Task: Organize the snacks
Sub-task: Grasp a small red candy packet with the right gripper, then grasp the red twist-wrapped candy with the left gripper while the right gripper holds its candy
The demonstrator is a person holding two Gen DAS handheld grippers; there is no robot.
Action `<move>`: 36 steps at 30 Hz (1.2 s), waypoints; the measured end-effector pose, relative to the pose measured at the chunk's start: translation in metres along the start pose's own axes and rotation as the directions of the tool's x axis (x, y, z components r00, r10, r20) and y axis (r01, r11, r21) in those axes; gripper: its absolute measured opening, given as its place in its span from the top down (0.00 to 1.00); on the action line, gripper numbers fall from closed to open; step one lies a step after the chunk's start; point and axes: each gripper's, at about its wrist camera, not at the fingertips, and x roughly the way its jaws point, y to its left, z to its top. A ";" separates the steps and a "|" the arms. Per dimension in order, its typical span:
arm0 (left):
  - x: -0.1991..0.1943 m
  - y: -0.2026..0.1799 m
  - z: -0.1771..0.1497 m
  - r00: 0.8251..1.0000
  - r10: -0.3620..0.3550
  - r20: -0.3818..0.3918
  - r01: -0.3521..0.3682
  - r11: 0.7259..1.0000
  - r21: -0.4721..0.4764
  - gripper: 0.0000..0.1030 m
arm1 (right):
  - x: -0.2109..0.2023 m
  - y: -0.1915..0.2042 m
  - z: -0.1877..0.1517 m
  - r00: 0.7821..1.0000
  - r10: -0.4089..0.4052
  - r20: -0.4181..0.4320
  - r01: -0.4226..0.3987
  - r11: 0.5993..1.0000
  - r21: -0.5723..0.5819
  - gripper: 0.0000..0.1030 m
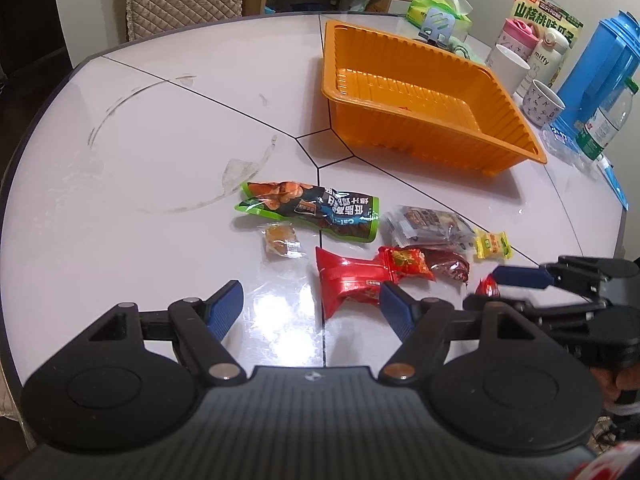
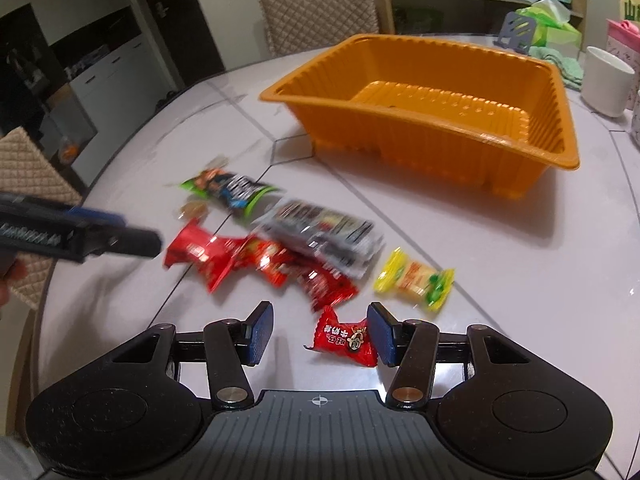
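Right wrist view: small red candy (image 2: 345, 336) lies between the spread right tool (image 2: 320, 334) fingers.

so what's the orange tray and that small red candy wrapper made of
The ribbed orange tray looks like thin moulded plastic, semi-glossy: corrugated walls and a rolled rim suggest it. The small red candy wrapper between the right gripper's open fingers looks like glossy plastic film, crinkled with pinched ends; foil lining can't be ruled out.
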 end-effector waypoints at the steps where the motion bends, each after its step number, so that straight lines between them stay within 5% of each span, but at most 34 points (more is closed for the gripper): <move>1: 0.000 0.000 0.000 1.000 -0.001 0.000 0.001 1.000 0.003 0.30 | -0.001 0.003 -0.001 1.000 -0.001 -0.004 0.001 1.000 -0.010 0.50; 11: 0.004 -0.005 -0.001 1.000 -0.005 -0.007 0.006 1.000 0.030 0.30 | 0.004 0.013 -0.005 0.999 -0.041 -0.013 0.039 0.991 -0.132 0.56; 16: 0.005 -0.006 -0.001 1.000 -0.007 -0.010 0.007 0.999 0.031 0.30 | 0.010 0.019 -0.012 0.992 -0.125 -0.030 0.117 0.974 -0.193 0.70; 22: 0.007 -0.007 -0.002 1.000 -0.010 -0.011 0.011 0.999 0.038 0.30 | 0.007 0.014 -0.013 0.992 -0.129 -0.015 0.125 0.981 -0.147 0.80; 36: 0.018 -0.022 0.006 0.998 -0.051 0.036 0.047 0.992 0.113 0.31 | -0.014 -0.012 -0.006 0.989 -0.147 -0.004 0.147 0.988 0.038 0.82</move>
